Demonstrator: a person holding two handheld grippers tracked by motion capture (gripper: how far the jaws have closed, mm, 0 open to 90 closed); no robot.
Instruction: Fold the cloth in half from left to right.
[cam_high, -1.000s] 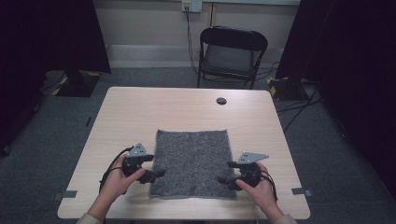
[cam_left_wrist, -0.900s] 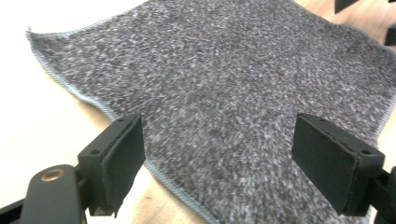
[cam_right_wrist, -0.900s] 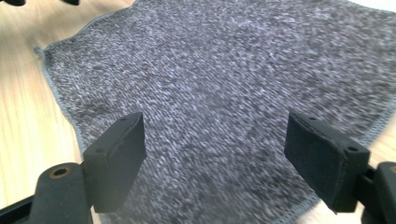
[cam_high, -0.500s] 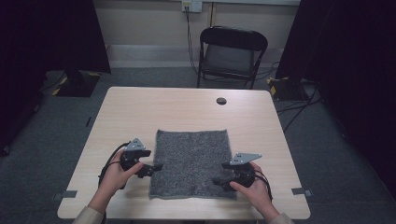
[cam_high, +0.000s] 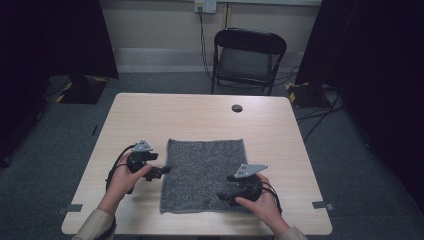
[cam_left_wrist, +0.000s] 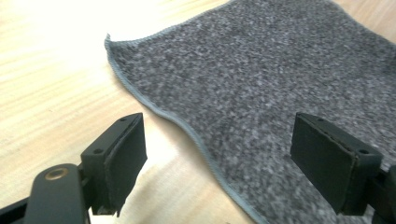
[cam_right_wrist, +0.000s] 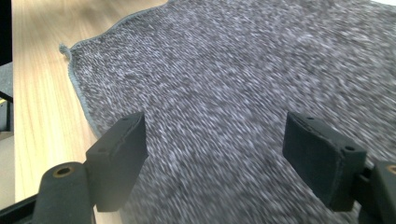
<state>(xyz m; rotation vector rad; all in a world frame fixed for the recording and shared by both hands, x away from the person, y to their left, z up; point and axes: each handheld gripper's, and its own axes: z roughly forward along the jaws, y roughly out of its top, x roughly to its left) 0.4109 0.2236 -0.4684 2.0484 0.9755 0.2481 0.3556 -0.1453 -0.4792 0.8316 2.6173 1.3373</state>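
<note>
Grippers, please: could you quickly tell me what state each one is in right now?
Left gripper: open, holding nothing, jaws straddling the edge of the grey cloth.
Right gripper: open, holding nothing, jaws over the cloth.

A black folding chair (cam_high: 249, 57) stands beyond the wooden table (cam_high: 200, 120).
</note>
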